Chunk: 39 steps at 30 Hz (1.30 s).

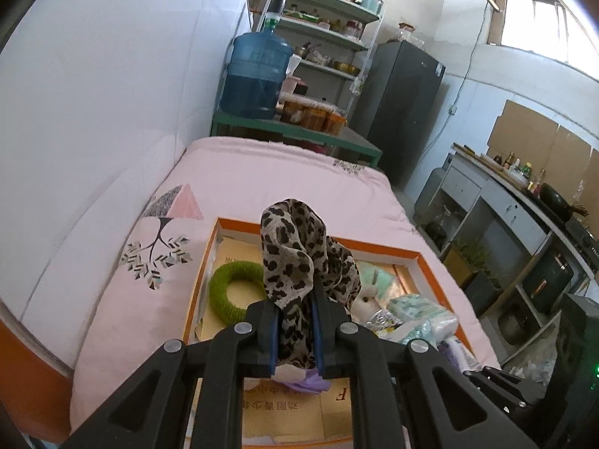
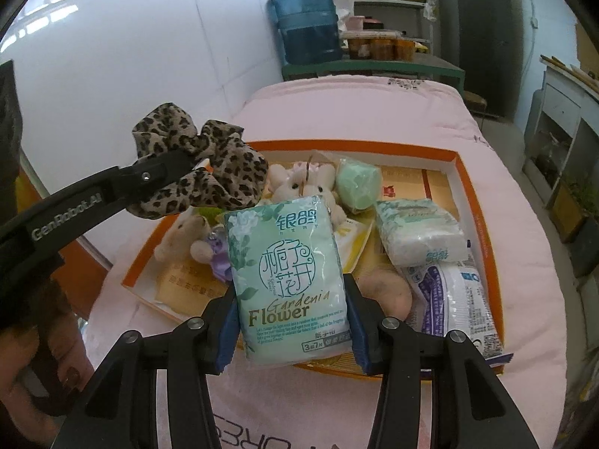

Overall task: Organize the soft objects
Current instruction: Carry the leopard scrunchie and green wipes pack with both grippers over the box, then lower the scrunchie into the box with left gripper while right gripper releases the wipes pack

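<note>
left gripper [image 1: 295, 321] tilted down, clamped on leopard scrunchie [image 1: 295, 254] above orange tray [image 1: 430, 262] | right gripper [image 2: 290, 321] tilted down, gripping tissue pack [image 2: 288, 284] over tray | pink quilt [image 1: 243, 187], kitchen shelves [image 1: 329, 26] behind

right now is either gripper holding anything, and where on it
Left gripper pinches the leopard-print scrunchie by its lower folds. Right gripper clamps the green tissue pack across its lower sides.

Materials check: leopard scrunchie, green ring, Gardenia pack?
Leopard scrunchie: thin woven fabric, matte, gathered folds. Green ring: likely knitted yarn, with a fuzzy, ribbed surface. Gardenia pack: glossy plastic film, printed, crinkled; likely tissues inside.
</note>
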Motion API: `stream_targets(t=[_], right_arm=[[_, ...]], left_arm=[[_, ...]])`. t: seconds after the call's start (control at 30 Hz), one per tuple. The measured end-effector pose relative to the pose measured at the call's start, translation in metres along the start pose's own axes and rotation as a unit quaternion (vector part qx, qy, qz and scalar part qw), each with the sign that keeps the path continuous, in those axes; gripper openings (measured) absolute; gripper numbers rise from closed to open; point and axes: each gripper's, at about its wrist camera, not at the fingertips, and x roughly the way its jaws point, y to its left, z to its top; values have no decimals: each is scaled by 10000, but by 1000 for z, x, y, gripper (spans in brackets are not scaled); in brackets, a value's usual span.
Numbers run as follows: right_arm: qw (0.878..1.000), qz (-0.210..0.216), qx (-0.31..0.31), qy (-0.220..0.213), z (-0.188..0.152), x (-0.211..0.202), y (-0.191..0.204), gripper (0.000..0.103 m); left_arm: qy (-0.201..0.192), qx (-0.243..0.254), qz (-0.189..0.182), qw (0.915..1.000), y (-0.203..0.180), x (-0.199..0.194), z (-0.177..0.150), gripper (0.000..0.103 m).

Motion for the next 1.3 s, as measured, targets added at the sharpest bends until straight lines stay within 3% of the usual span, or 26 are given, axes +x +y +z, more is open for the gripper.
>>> stream_targets(t=[0.4,0.47,0.57,0.63,0.67,0.77,1.3], right_arm=[[10000,-45,-13,7,-2,11,-6,51],[10000,-56,-24,-10,-2,12,-6,52],[10000,-51,-53,-52,-2,12,-5,55],[9999,-11,-68,-114,-2,11,-5,63],[9999,28,-59,-155,-3,9,-5,68],[9997,57,-29,-247,-2,6,-5,72],[9988,-104,-34,-484,-7,-23,0,73]], left_arm=[[463,-68,100,9989,6,36,-13,14],[539,-96,67,9985,9,40,-14,18],[597,-125,71,9981,12,44,-17,34],[567,-117,86,9983,14,43,-17,56],[565,-117,77,9983,13,43,-18,59],[582,-87,33,9983,13,42,-20,61],[292,-70,-134,9995,6,4,-16,64]])
